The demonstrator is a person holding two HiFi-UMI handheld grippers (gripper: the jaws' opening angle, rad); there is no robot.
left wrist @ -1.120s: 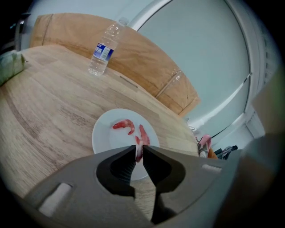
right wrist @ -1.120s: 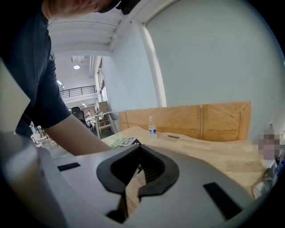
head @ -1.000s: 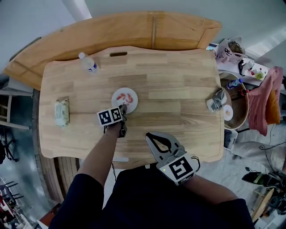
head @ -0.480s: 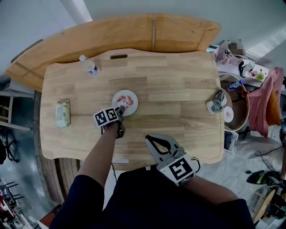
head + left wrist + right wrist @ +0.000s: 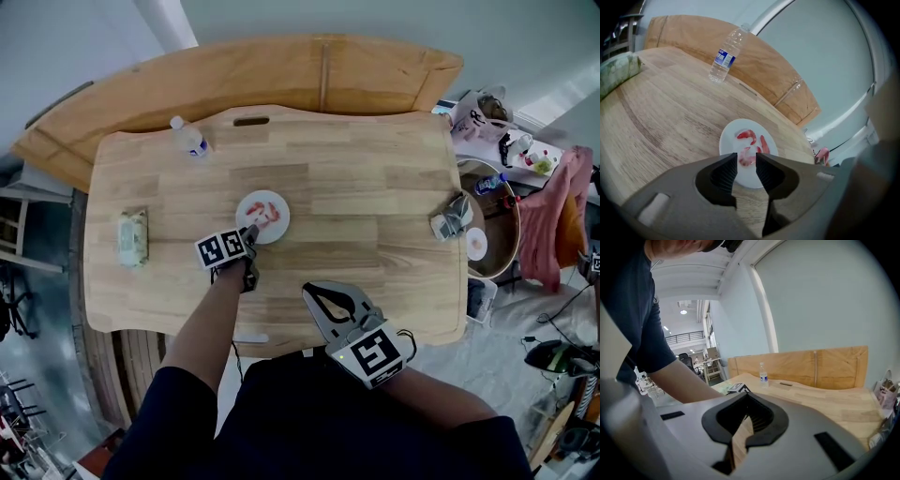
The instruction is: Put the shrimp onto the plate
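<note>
A small white plate (image 5: 247, 205) sits mid-table with three pink shrimp (image 5: 265, 212) lying on it. My left gripper (image 5: 250, 231) hovers at the plate's near-left edge. In the left gripper view its jaws (image 5: 746, 161) stand open with nothing between them. Past them lie the plate (image 5: 727, 138) and the shrimp (image 5: 748, 136). My right gripper (image 5: 313, 292) is held low over the table's near edge, close to my body. It is shut and empty, and its tips (image 5: 747, 394) meet.
A water bottle (image 5: 188, 137) lies at the far left of the table (image 5: 375, 187). A green wrapped packet (image 5: 130, 236) is at the left edge and a grey object (image 5: 452, 216) at the right edge. A wooden bench (image 5: 281, 66) runs behind, and a cluttered side stand (image 5: 492, 202) is to the right.
My left gripper has drawn back a little from over the plate toward its near-left edge. The shrimp stay on the plate. The right gripper has hardly moved.
</note>
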